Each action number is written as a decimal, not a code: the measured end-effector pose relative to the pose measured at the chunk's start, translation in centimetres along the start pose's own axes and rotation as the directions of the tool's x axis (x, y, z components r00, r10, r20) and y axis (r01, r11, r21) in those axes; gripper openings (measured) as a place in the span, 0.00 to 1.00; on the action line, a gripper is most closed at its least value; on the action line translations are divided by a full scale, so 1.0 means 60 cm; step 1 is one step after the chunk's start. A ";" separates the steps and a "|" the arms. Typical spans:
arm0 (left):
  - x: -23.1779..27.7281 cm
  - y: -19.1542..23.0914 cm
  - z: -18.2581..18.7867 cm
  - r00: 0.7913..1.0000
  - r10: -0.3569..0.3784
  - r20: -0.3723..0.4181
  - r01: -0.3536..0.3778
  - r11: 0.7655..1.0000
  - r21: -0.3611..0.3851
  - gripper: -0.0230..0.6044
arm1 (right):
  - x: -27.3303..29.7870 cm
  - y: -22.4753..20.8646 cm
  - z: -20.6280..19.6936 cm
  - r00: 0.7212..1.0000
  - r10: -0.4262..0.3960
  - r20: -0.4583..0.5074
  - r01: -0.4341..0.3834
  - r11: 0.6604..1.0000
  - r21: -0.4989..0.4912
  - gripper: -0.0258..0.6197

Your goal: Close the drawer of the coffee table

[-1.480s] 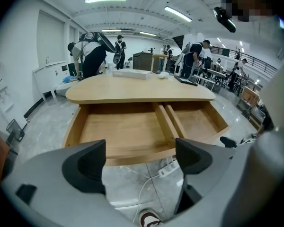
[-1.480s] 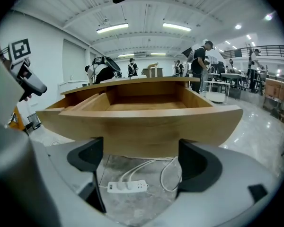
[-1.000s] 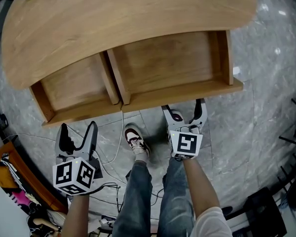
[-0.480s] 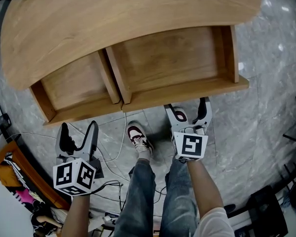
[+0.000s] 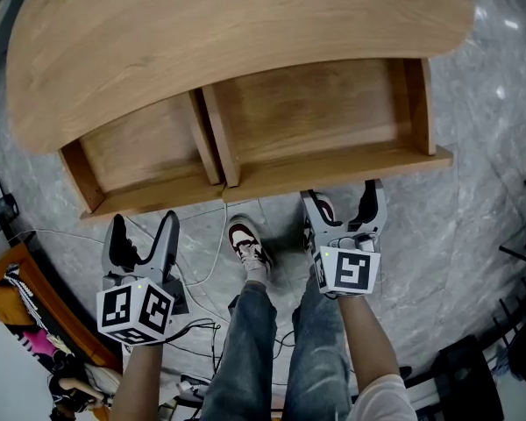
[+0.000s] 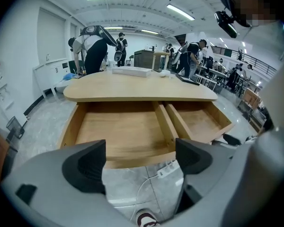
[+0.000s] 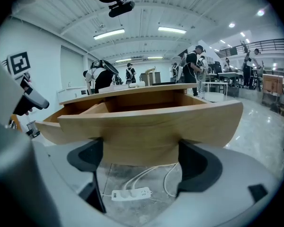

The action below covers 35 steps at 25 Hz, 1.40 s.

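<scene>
Head view shows both coffee table (image 5: pixel 202 51) drawers pulled out. The right gripper (image 5: pixel 342 200), jaws wide and empty, sits just before the right drawer (image 5: pixel 324 112)'s front; the left gripper (image 5: pixel 142 226), equally wide, hangs near the left drawer (image 5: pixel 145 152).

We hold our left grey two-jaw gripper (image 5: pixel 143 228) low at our left side, its black-padded jaws spread wide and pointing forward. Its black-and-white marker cube (image 5: pixel 133 312) sits just ahead of our bare left forearm (image 5: pixel 138 380). Our right grey two-jaw gripper (image 5: pixel 342 204) reaches further ahead, jaws likewise wide apart, with our bare right forearm (image 5: pixel 361 340) stretched straight above our blue-jeaned right leg (image 5: pixel 317 371).
</scene>
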State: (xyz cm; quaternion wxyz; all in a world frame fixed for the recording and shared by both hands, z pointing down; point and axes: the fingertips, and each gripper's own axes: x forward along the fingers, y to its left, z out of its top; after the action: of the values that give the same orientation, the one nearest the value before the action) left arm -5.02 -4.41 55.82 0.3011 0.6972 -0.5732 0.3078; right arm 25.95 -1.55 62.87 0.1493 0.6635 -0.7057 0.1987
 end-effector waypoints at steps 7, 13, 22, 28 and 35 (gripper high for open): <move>-0.010 0.005 0.006 1.000 0.004 0.015 -0.004 1.000 -0.030 0.76 | 0.013 -0.009 0.034 1.000 -0.001 0.015 0.001 1.000 -0.018 0.81; -0.009 0.019 0.003 1.000 0.016 0.010 -0.016 0.999 -0.051 0.76 | 0.042 -0.007 0.048 1.000 -0.009 0.015 0.009 1.000 -0.008 0.81; 0.002 0.024 0.001 1.000 0.016 0.005 -0.015 0.997 -0.081 0.76 | 0.075 -0.011 0.068 1.000 -0.003 0.011 0.003 1.000 0.007 0.80; 0.005 0.030 -0.003 1.000 0.022 -0.007 -0.022 0.994 -0.104 0.76 | 0.091 -0.011 0.078 1.000 -0.011 0.016 0.011 1.000 0.012 0.80; 0.011 0.033 0.003 1.000 0.024 -0.011 -0.025 0.994 -0.109 0.76 | 0.112 -0.013 0.092 1.000 -0.010 0.014 0.009 1.000 0.012 0.80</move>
State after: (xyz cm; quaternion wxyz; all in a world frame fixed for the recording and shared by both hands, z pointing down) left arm -6.86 -5.28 56.32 0.3375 0.6711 -0.5963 0.2829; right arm 26.52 -10.14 61.29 0.1413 0.6691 -0.7024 0.1972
